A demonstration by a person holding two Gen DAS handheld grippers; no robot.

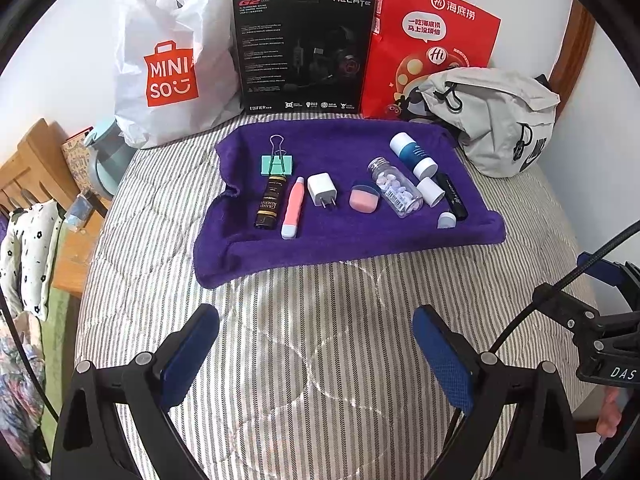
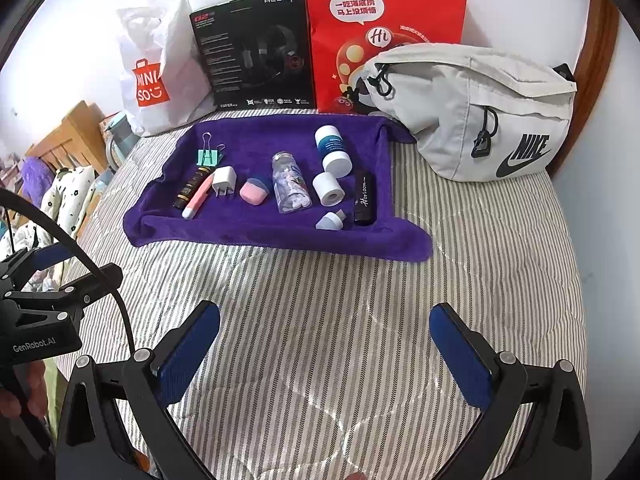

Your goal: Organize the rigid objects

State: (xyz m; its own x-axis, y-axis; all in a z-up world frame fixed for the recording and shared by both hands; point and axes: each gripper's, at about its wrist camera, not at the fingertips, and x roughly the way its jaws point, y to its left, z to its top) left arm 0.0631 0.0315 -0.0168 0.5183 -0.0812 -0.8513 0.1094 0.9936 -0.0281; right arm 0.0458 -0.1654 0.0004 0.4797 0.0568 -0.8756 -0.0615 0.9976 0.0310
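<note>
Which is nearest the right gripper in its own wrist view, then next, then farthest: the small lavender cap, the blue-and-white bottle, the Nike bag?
1. Small lavender cap, at the purple towel's front edge.
2. Blue-and-white bottle, at the towel's rear.
3. Nike bag, back right, by the wall.

Right gripper hangs open, short of all three.

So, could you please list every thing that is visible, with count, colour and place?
towel: 1, purple, on striped bed
binder clip: 1, mint, towel's far left
tube: 1, black-gold, below clip
pen-like stick: 1, pink-white, beside tube
charger plug: 1, white, centre
small case: 1, pink-blue, centre
pill bottle: 1, clear, lying
bags: 3, white, red, grey, behind
box: 1, black, behind
left gripper: open
right gripper: open
</note>
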